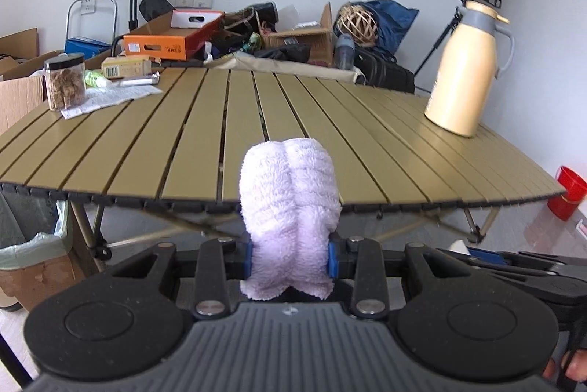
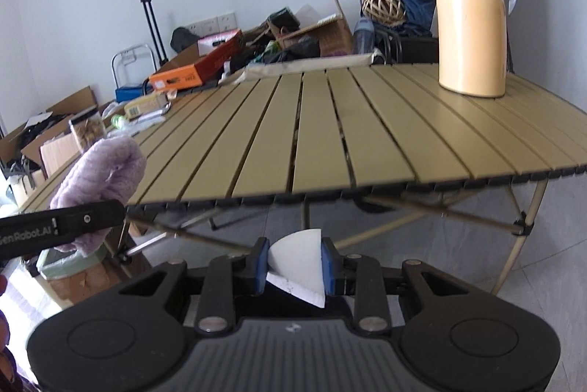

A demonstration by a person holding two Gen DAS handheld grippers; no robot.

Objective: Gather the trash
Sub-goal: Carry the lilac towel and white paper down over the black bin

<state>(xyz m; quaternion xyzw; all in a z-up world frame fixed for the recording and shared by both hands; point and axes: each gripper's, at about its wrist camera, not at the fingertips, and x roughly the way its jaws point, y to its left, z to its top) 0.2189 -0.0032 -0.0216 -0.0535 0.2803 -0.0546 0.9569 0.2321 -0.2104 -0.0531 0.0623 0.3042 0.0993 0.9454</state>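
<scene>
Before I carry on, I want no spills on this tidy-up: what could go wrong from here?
1. The white card in the right gripper is pinched only at its edges; it may slip out.
2. The folded purple cloth bulges well past the left gripper and hides the slatted table ahead.
3. The tall yellow jug stands near the table's right edge; a wide swing could topple it.

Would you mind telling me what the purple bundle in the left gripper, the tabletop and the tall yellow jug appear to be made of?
Purple bundle: soft fleecy fabric, judging by its fuzzy, ribbed pile; probably a cloth or towel. Tabletop: rigid olive slats with a smooth satin sheen, likely painted metal, with dark end caps. Yellow jug: hard, smooth, slightly glossy shell, plastic or coated metal, with a grey collar.
</scene>
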